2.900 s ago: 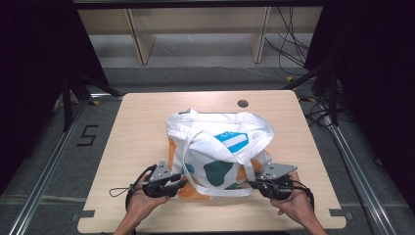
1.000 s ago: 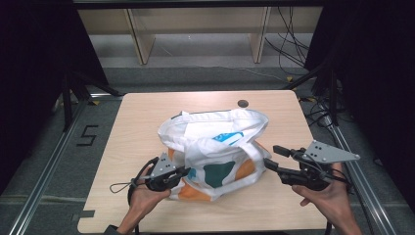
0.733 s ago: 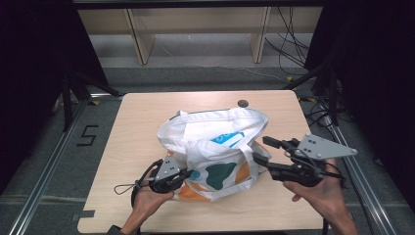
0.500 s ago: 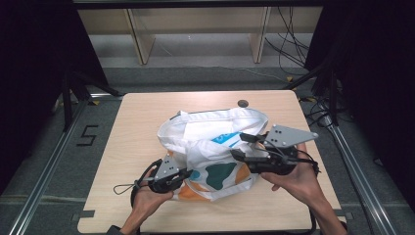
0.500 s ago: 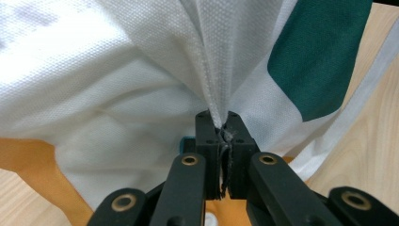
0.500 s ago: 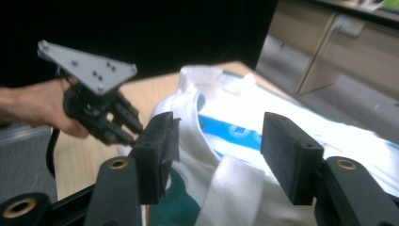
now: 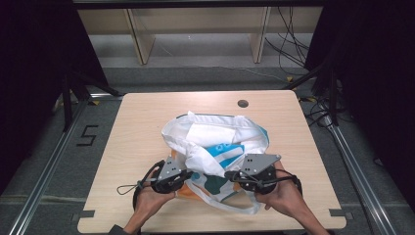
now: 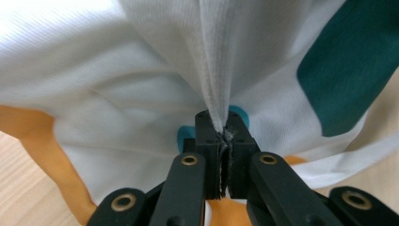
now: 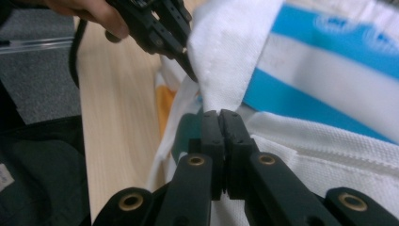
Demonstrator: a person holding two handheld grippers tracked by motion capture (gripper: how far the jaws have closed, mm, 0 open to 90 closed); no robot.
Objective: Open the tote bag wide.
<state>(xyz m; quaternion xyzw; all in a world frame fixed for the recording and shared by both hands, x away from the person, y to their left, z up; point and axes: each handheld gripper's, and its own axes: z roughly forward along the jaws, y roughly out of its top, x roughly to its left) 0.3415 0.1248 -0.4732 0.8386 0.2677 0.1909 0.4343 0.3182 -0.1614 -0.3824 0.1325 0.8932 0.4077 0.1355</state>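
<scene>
Both grippers, left (image 7: 188,175) and right (image 7: 230,175), meet the white bag (image 7: 215,142) on the table (image 7: 137,122).

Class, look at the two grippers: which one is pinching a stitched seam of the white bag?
The left gripper: a ridged seam of the bag runs into its shut jaws.

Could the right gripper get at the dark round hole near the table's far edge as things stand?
Probably not yet: the right gripper is shut on the white bag, which lies between it and the hole. Past the bag, the wood looks bare.
</scene>
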